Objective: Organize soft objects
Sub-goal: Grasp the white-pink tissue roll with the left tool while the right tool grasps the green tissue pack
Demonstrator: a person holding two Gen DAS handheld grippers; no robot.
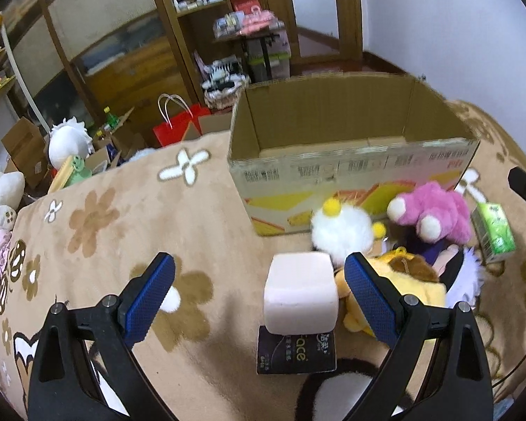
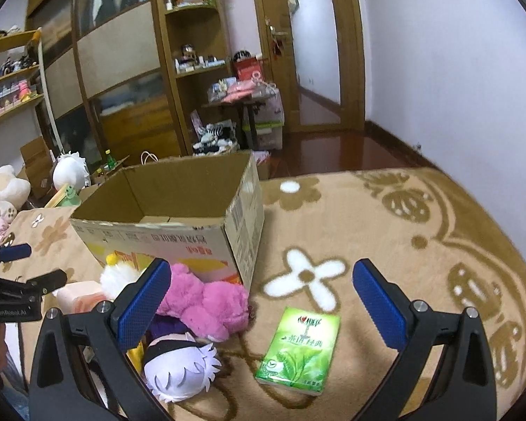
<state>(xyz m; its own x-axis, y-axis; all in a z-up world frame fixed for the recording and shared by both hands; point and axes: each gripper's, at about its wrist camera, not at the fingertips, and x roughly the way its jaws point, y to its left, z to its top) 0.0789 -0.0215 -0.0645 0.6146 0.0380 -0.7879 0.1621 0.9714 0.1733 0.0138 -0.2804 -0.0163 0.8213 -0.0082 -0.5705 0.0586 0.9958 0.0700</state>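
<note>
An open cardboard box (image 1: 350, 161) stands on the flowered carpet; it also shows in the right wrist view (image 2: 164, 231). In front of it lie a white fluffy toy (image 1: 342, 229), a pink plush (image 1: 435, 210), a yellow plush (image 1: 410, 280) and a white-haired doll (image 2: 180, 368). A pale pink block (image 1: 299, 293) rests on a dark tissue pack (image 1: 296, 354). My left gripper (image 1: 259, 287) is open, with the pink block between its fingers, nearer the right one. My right gripper (image 2: 261, 301) is open above a green tissue pack (image 2: 299, 345).
The beige carpet (image 1: 122, 217) covers the surface. Beyond its far edge are a red bag (image 1: 179, 128), small boxes and more plush toys (image 1: 68, 142). Wooden shelves (image 2: 189, 52) and a doorway (image 2: 312, 45) stand behind.
</note>
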